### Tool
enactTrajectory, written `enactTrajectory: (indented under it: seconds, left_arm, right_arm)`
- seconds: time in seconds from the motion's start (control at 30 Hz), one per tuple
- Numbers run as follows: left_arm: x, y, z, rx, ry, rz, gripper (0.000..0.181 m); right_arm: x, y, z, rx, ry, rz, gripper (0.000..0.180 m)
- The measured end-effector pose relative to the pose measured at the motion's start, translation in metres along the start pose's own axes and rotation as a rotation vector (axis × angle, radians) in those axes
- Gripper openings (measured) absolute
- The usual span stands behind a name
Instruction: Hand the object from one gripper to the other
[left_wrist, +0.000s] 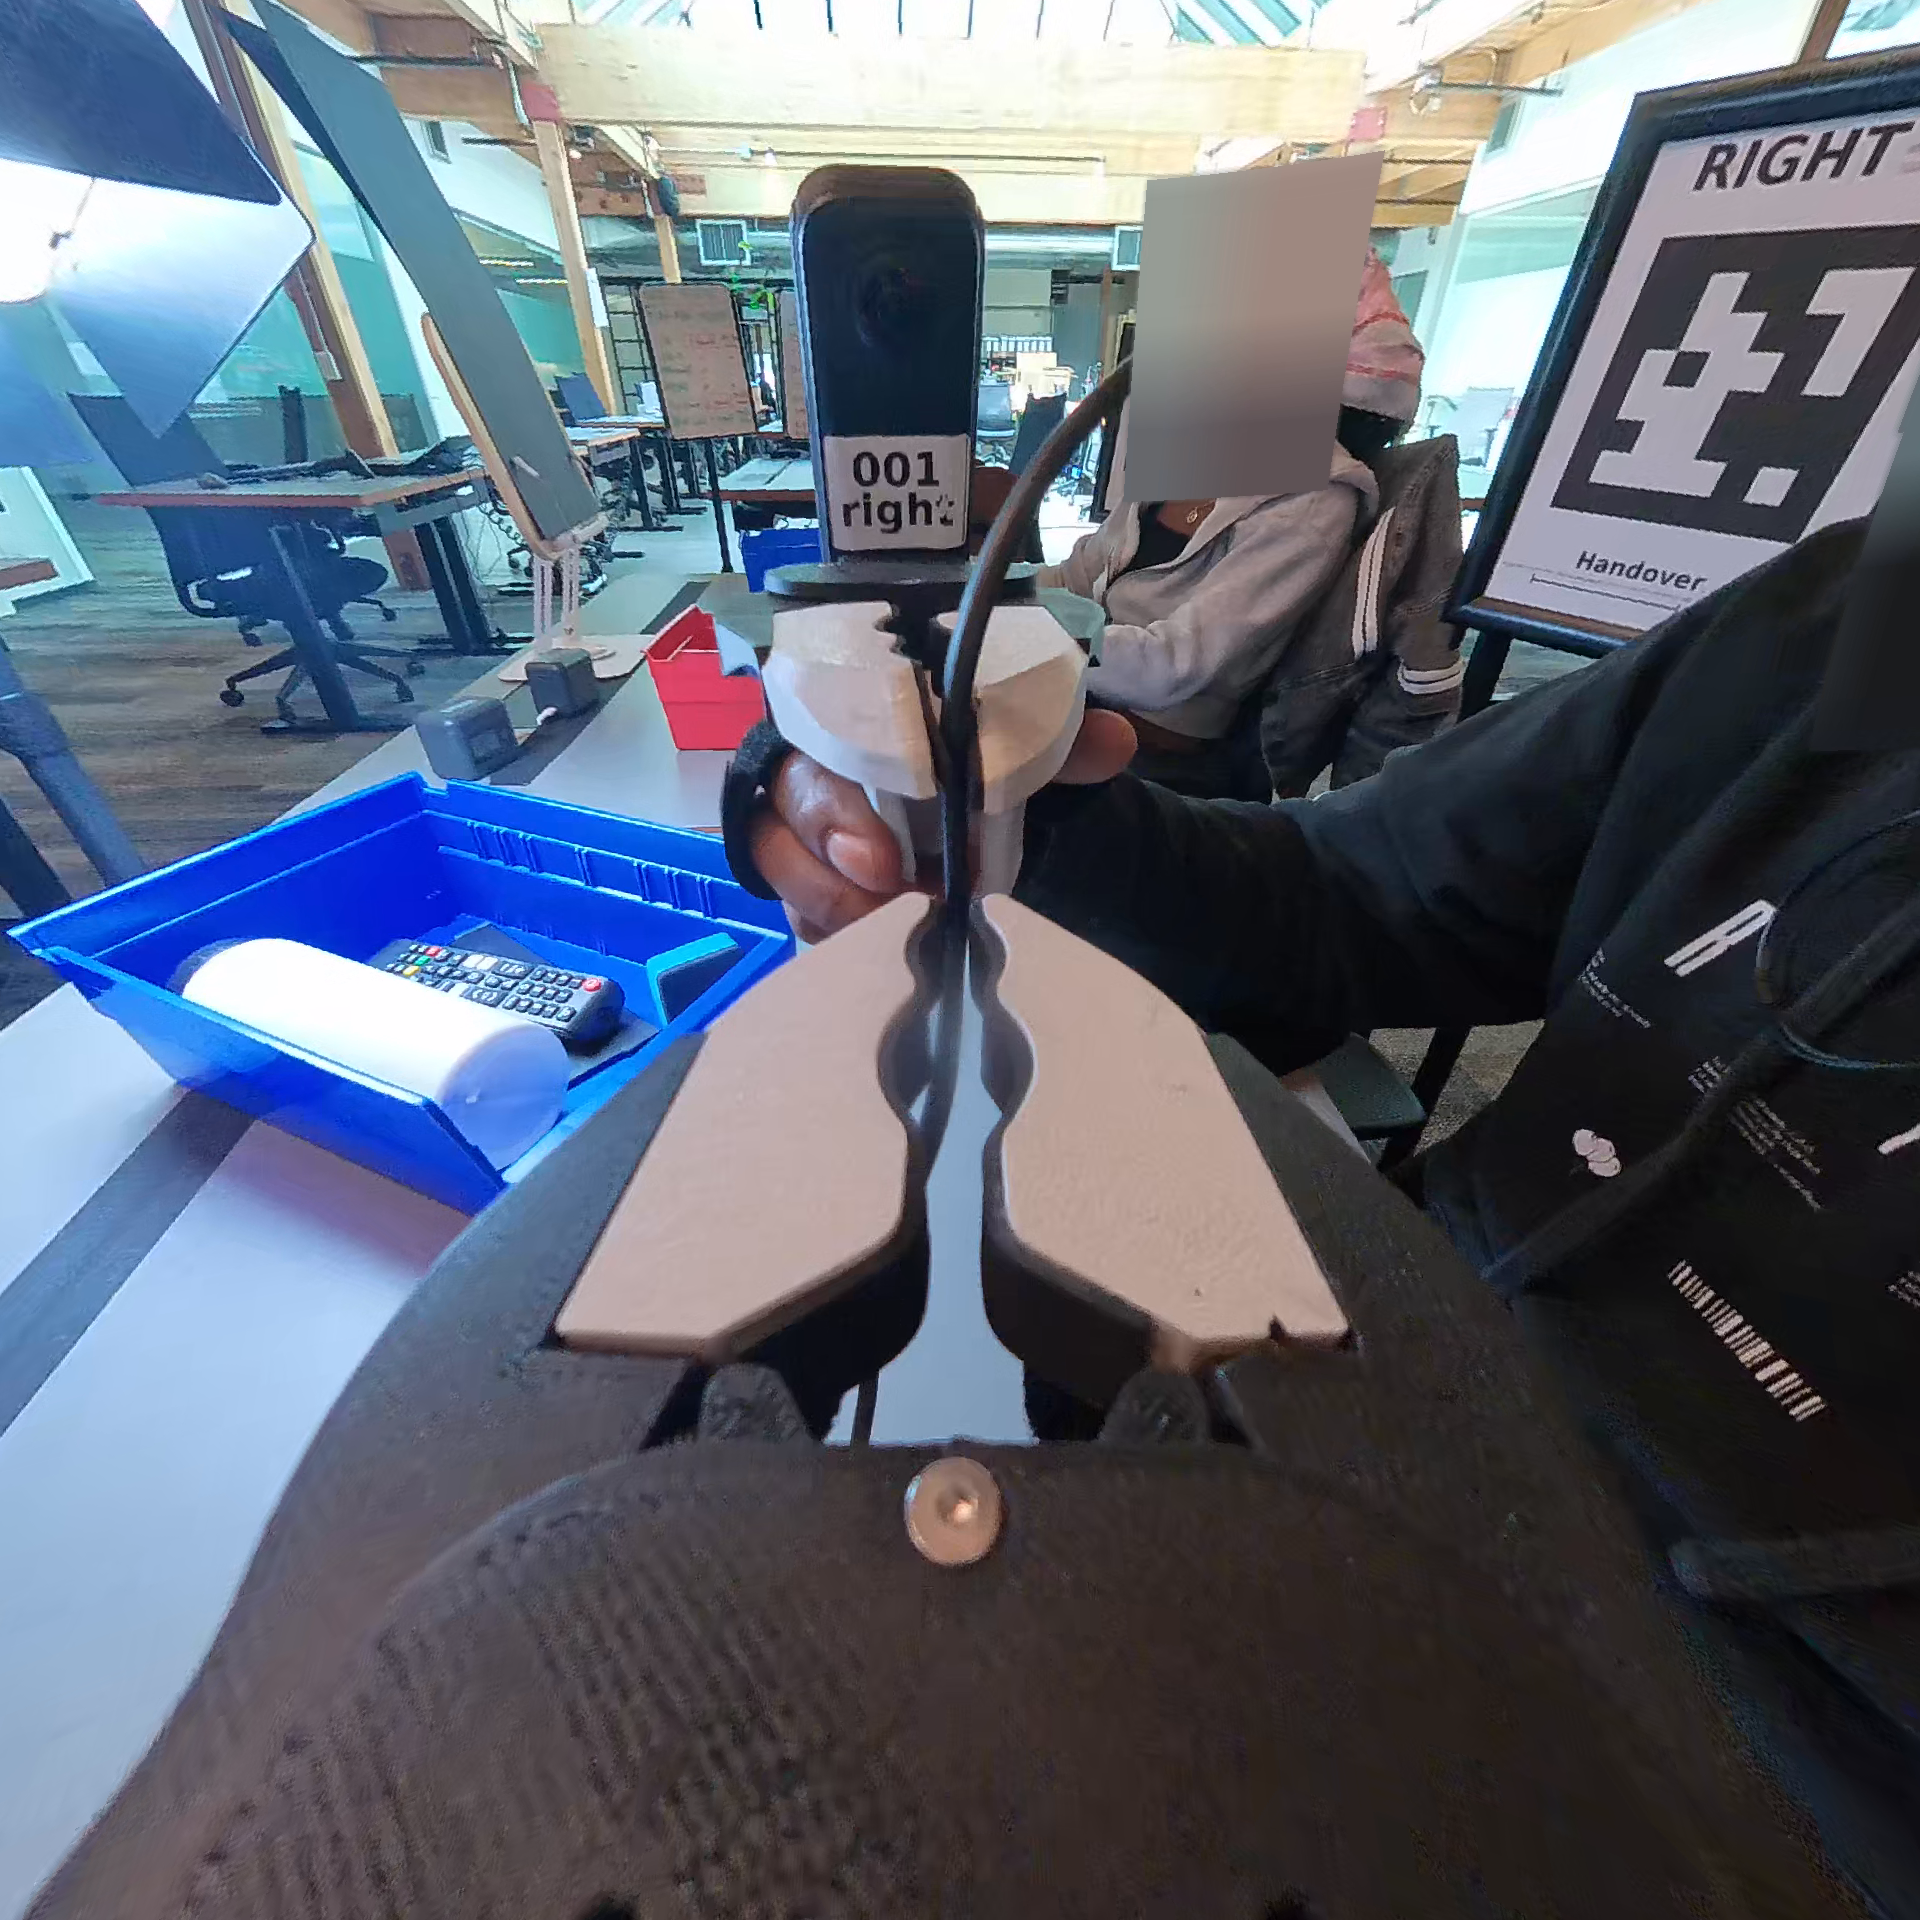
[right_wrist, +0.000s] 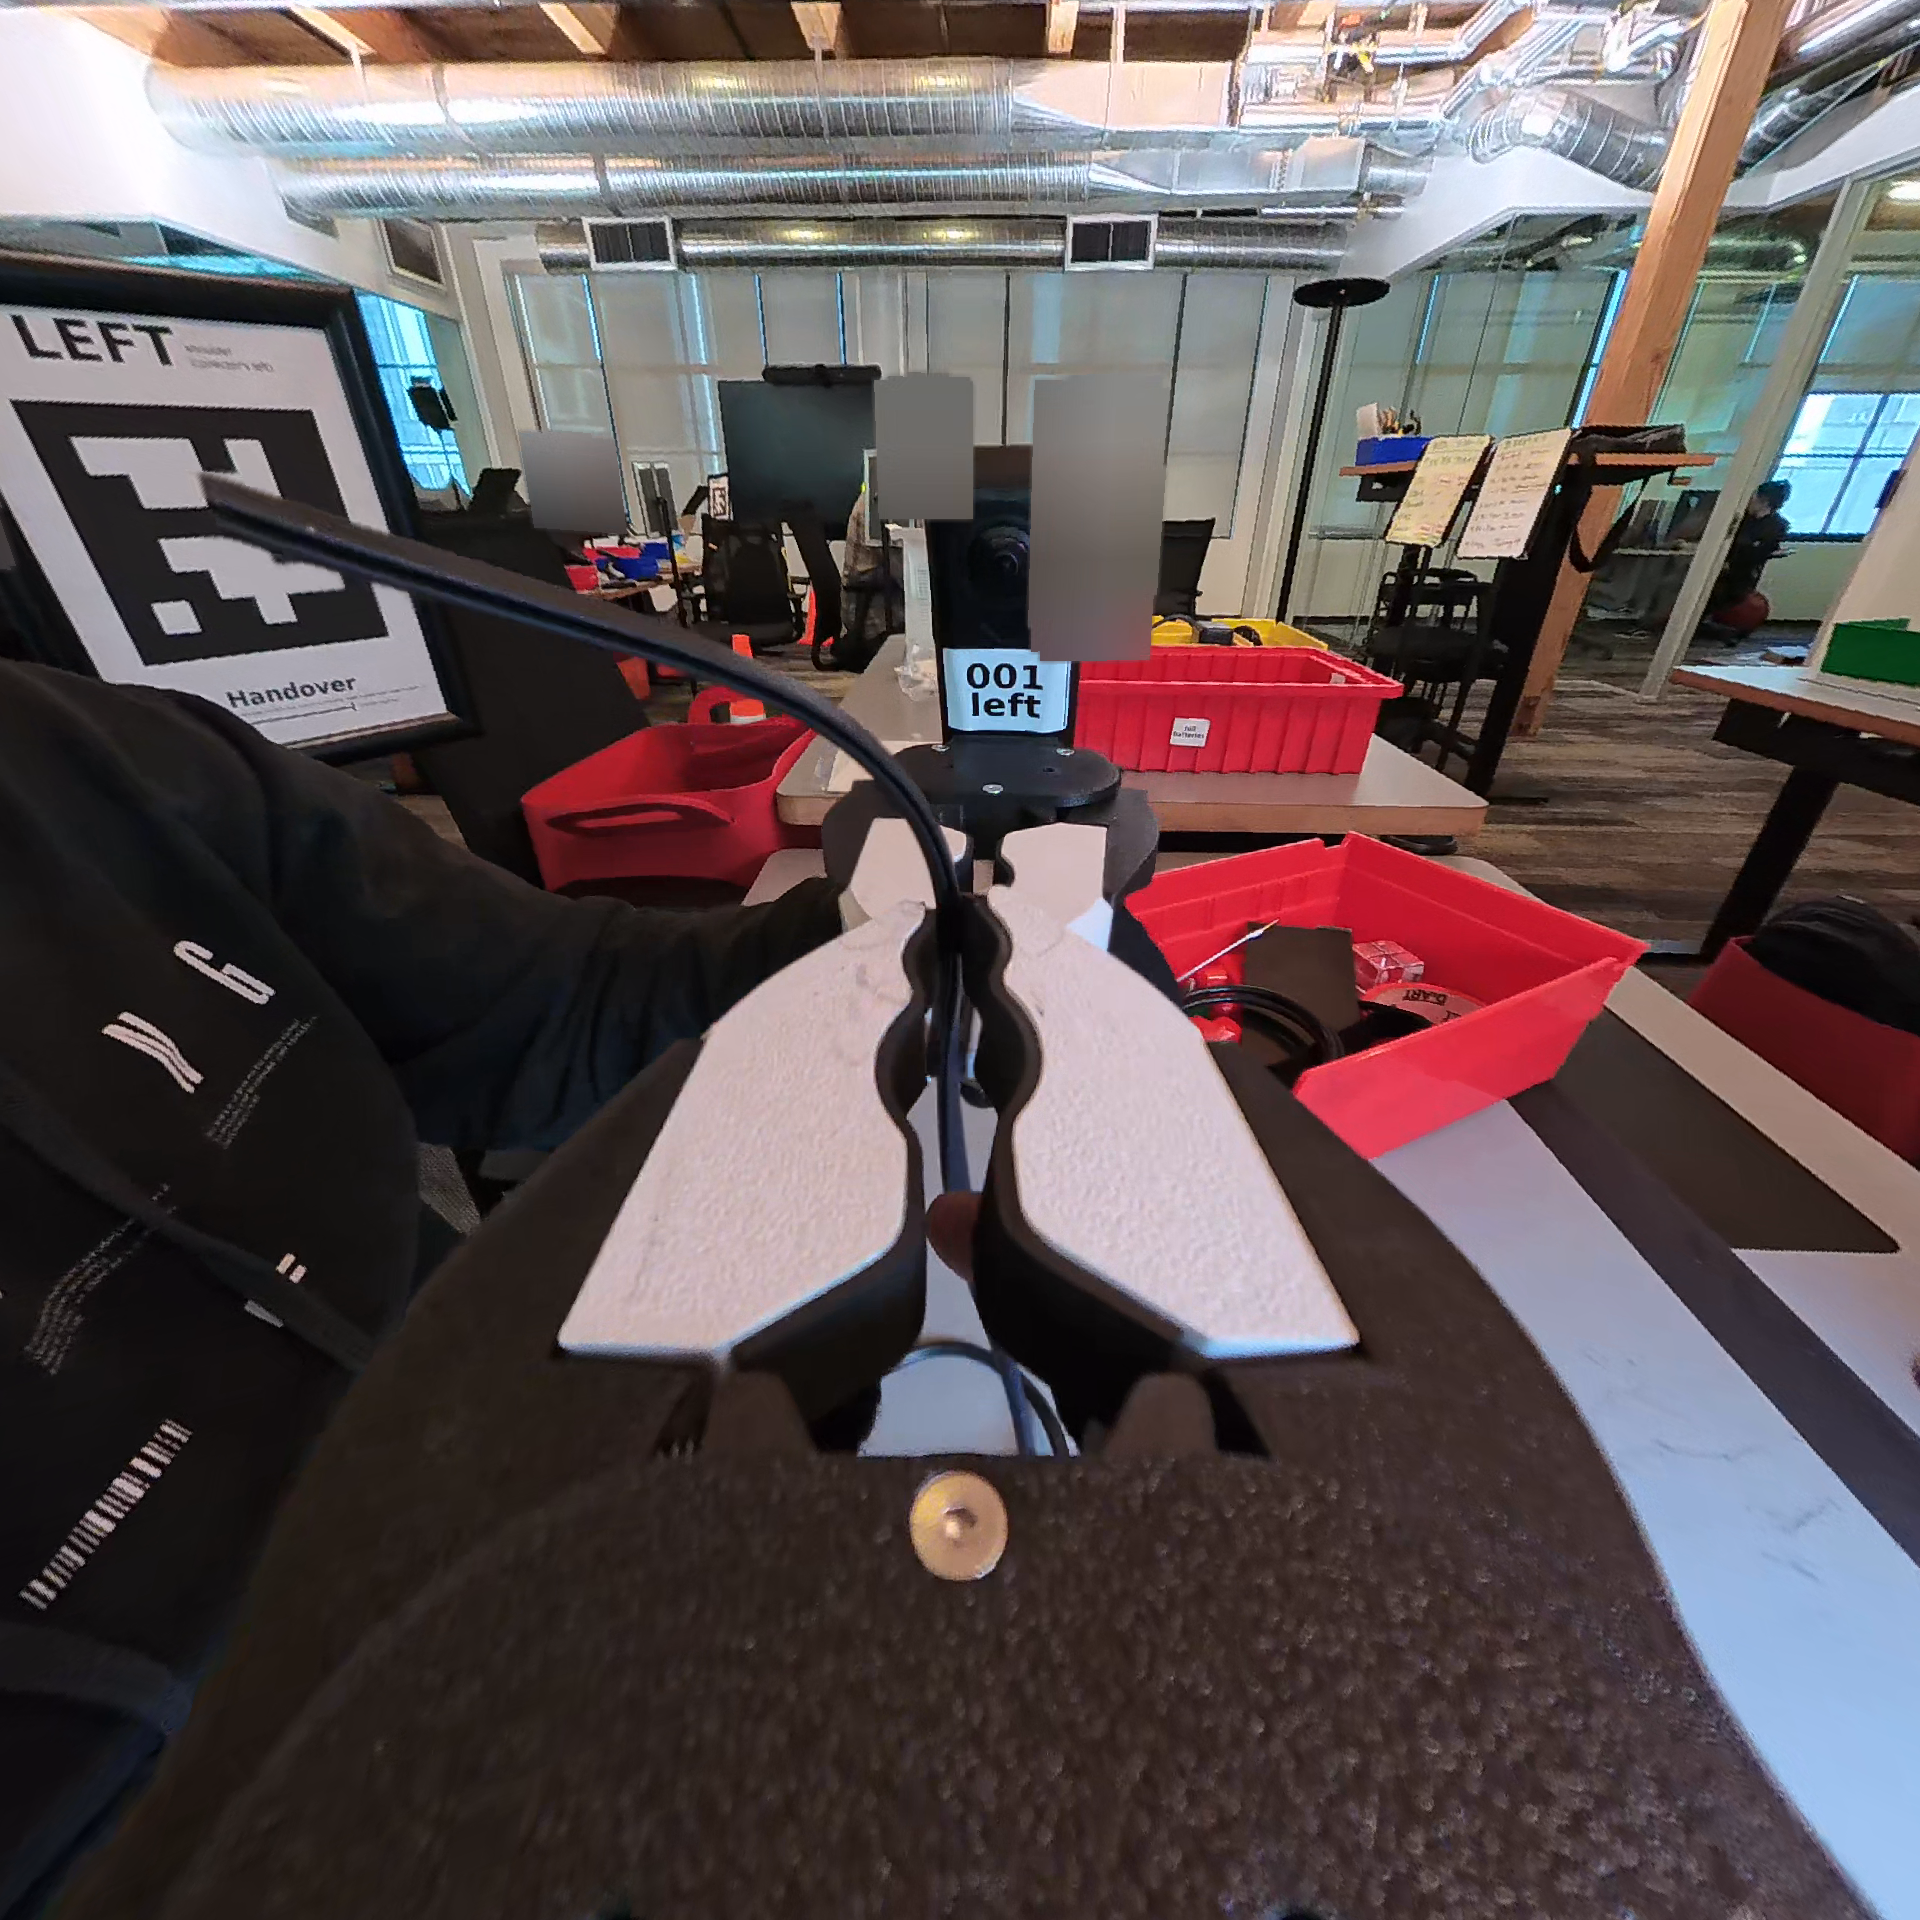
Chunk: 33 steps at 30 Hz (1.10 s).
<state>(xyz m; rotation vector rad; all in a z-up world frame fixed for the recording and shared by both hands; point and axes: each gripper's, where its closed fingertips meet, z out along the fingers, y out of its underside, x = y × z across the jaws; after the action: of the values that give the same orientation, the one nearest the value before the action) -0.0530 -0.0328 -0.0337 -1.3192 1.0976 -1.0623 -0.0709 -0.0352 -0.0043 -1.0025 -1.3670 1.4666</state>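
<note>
mid-handover: left tongs (left_wrist: 951, 925) and right tongs (right_wrist: 951, 925), tip to tip, both clamp the thin black flexible strap (right_wrist: 582, 623); next, one should release.

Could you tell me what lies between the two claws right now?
Only the thin black strap bridges the left claw and right claw; both look shut on it, seen in both wrist views.

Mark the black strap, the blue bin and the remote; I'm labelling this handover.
black strap (left_wrist: 1013, 499), left wrist view, its arched upper part.
blue bin (left_wrist: 312, 1081), left wrist view, its near wall.
remote (left_wrist: 499, 982), left wrist view, its keypad.
</note>
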Motion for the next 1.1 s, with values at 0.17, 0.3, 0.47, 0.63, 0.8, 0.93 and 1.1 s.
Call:
enactTrajectory:
  seconds: [0.17,0.3,0.47,0.63,0.8,0.93,1.1]
  left_arm:
    - [0.001,-0.004,0.001,-0.002,-0.012,-0.007,0.004]
    - [-0.003,-0.016,-0.003,0.059,-0.020,-0.114,0.004]
    - [-0.011,-0.037,-0.014,0.174,-0.053,-0.214,0.003]
    - [-0.016,-0.033,-0.013,0.149,-0.096,-0.203,0.003]
    - [-0.015,-0.029,-0.010,0.130,-0.090,-0.204,0.003]
    - [-0.016,-0.031,-0.012,0.138,-0.091,-0.201,0.003]
    - [-0.017,-0.032,-0.014,0.144,-0.100,-0.191,0.003]
  right_arm:
    - [0.003,-0.004,-0.002,0.044,-0.001,0.030,0.004]
    - [0.009,-0.015,-0.006,0.120,0.023,0.068,0.014]
    - [0.013,-0.007,-0.009,0.105,-0.017,0.125,0.024]
    - [0.012,0.019,0.005,-0.027,0.008,0.028,0.015]
    - [0.012,0.021,0.008,-0.034,0.032,0.004,0.004]
    - [0.013,0.020,0.008,-0.009,0.025,0.026,0.004]
    - [0.014,0.014,0.007,0.022,0.026,0.049,0.020]
